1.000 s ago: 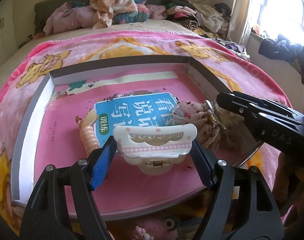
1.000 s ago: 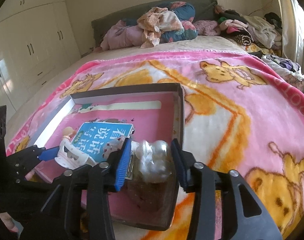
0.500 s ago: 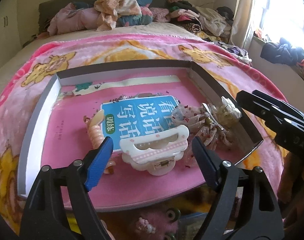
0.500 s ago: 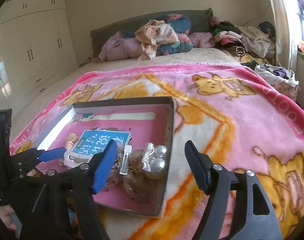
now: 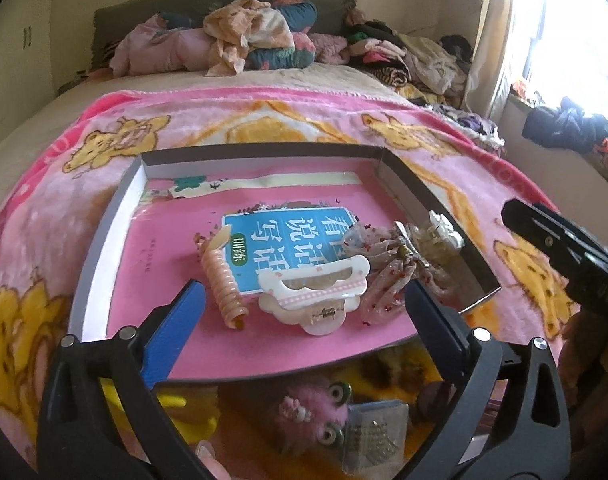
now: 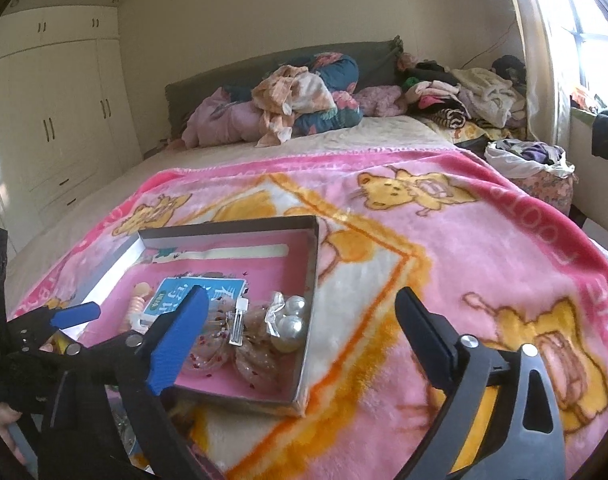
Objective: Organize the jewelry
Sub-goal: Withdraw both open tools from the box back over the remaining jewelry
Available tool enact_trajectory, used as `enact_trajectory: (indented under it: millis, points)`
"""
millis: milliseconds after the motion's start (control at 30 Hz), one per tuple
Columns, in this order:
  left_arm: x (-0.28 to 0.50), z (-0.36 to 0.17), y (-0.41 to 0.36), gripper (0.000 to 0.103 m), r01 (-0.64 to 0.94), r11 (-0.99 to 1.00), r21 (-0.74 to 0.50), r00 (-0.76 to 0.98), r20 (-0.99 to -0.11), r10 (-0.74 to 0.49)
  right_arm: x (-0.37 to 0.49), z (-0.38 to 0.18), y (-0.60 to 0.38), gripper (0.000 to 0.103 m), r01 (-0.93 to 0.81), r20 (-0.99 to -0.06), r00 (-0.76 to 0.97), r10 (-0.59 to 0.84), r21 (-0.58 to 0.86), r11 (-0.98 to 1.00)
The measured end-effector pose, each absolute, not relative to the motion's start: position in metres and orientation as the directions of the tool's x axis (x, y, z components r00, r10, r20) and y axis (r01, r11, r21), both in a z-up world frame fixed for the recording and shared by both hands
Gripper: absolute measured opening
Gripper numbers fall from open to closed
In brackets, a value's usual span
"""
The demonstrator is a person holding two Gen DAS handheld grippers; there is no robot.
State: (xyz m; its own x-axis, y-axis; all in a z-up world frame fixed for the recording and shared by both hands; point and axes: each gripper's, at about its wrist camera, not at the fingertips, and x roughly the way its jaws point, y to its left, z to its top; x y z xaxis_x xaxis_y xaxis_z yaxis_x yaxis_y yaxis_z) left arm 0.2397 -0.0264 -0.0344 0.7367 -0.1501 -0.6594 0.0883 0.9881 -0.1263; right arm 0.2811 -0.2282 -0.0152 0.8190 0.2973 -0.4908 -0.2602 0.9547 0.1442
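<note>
A: Opening both — our left gripper (image 5: pixel 304 312) and right gripper (image 6: pixel 300 332) spread wide, empty; white hair claw (image 5: pixel 315 294) and pearl clip (image 6: pixel 290 318) lie inside the tray (image 5: pixel 104 240).

B: Release step, we judge — next needs another loose piece.

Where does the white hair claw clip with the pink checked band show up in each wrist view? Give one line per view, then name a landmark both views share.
Left wrist view: the white hair claw clip lies low in the middle of the tray, overlapping the blue booklet.
Right wrist view: only a white sliver shows, left of the booklet, mostly hidden.
Shared landmark: the blue booklet.
</note>
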Motion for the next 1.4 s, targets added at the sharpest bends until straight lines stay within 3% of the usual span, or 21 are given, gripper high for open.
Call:
enact_trajectory:
  millis: [733, 1400]
  points:
    - [0.192, -0.015, 0.003, 0.091, 0.043, 0.991, -0.128, 0.786, -0.607, -0.113, 0.216, -0.006, -0.222, 0.093, -0.303, -0.46, 0.826, 0.326, 0.124, 0.945]
    - [0.151, -0.034, 0.017, 0.091, 0.041, 0.996, -0.08, 0.775, -0.626, -0.082, 0.169, -0.023, -0.198, 0.093, -0.39, -0.507, 0.779, 0.37, 0.072, 0.918]
